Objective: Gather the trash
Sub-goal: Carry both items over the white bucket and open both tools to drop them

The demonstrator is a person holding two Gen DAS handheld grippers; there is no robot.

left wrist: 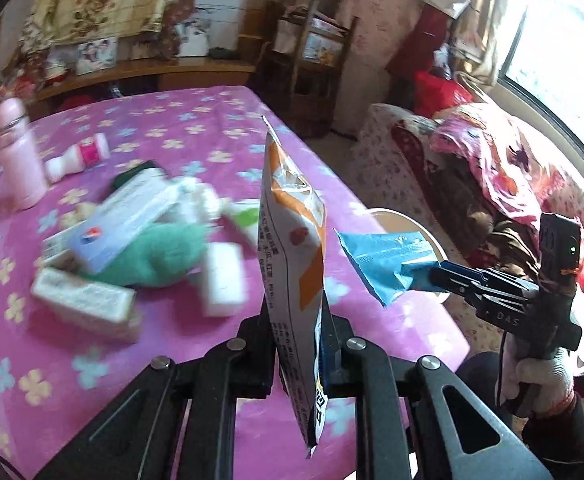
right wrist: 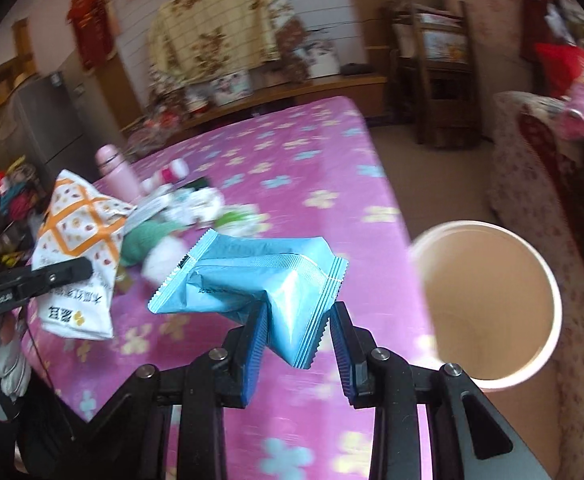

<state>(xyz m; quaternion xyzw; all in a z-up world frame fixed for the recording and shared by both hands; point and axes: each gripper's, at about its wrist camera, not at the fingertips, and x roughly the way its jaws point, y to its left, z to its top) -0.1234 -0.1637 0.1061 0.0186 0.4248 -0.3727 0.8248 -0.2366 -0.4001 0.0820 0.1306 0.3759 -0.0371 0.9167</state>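
Both wrappers look light, thin and crinkly, likely slippery, so pinching a flat sealed edge suits them: the left gripper [left wrist: 298,344] clamps the orange-and-white snack bag [left wrist: 292,240], the right gripper [right wrist: 298,336] pinches the blue packet [right wrist: 251,280] above the table [right wrist: 312,168], near the bin [right wrist: 488,308].

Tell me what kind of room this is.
Most likely a lived-in home living room. A table under a pink flowered tablecloth holds household clutter, a sofa with floral covers sits by a window, and a wooden sideboard along the wall holds tins and boxes.
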